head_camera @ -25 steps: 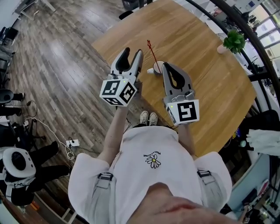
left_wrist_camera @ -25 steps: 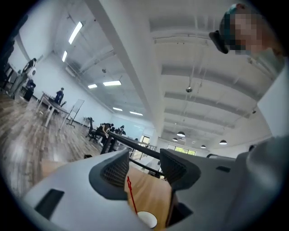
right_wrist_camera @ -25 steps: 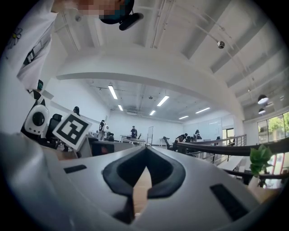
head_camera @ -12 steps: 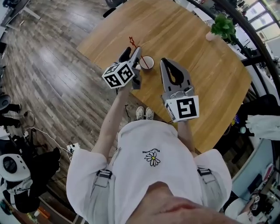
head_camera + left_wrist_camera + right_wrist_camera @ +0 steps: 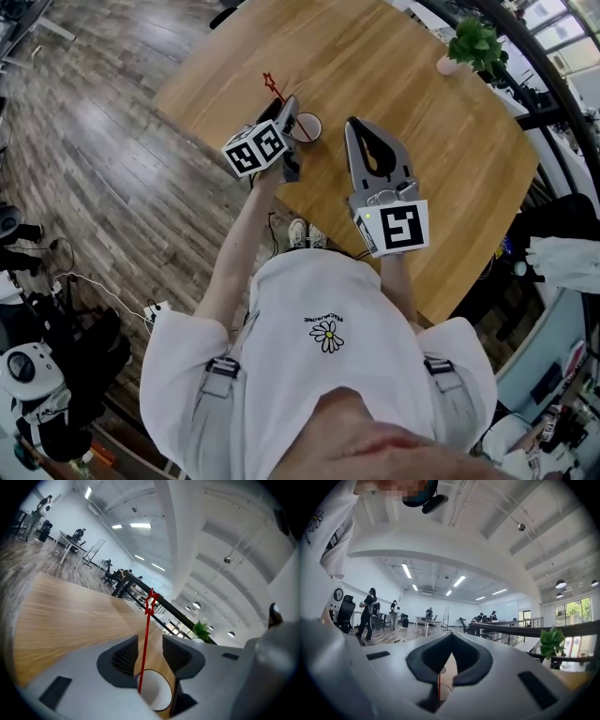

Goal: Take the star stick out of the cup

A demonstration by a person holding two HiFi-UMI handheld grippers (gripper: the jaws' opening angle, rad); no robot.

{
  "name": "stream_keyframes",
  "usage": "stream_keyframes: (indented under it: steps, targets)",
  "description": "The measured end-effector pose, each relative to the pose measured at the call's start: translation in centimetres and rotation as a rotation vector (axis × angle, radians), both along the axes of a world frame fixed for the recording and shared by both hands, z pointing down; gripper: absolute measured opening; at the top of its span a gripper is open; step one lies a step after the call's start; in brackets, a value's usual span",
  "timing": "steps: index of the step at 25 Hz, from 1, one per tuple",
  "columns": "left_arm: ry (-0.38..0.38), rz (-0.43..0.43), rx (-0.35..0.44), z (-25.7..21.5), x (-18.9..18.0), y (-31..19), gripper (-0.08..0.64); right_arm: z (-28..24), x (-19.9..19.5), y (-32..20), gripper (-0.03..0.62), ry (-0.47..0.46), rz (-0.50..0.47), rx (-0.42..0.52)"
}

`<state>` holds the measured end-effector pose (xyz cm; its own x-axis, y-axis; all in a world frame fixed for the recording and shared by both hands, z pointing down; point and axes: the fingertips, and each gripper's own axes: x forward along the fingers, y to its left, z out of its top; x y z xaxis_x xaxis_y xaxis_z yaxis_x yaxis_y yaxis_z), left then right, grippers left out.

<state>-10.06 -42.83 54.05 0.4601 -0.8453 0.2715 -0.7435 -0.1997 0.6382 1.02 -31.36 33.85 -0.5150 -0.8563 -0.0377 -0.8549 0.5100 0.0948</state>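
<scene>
One star stick [image 5: 146, 639], one cup [image 5: 310, 128]

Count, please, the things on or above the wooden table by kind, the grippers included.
Cup: 1
Star stick, standing in the cup: 1
Potted plant: 1
Gripper: 2 (left gripper, jaws closing with the stick between them; right gripper, shut, empty)
Total: 5

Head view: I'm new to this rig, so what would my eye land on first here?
The red star stick stands in a white cup near the wooden table's edge, between the left gripper's closing jaws, which do not press it yet. The right gripper hovers beside it, jaws together; a potted plant sits at the far corner.
</scene>
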Motion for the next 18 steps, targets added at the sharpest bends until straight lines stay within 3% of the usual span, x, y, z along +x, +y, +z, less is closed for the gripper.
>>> stream_keyframes:
  steps: [13, 18]
  targets:
    - [-0.095, 0.015, -0.027, 2.3, 0.6, -0.2, 0.028, 0.4, 0.0, -0.5, 0.008, 0.007, -0.006, -0.003]
    - [-0.096, 0.014, -0.026, 2.4, 0.5, -0.4, 0.025, 0.7, -0.6, -0.5, 0.008, 0.013, -0.015, -0.004]
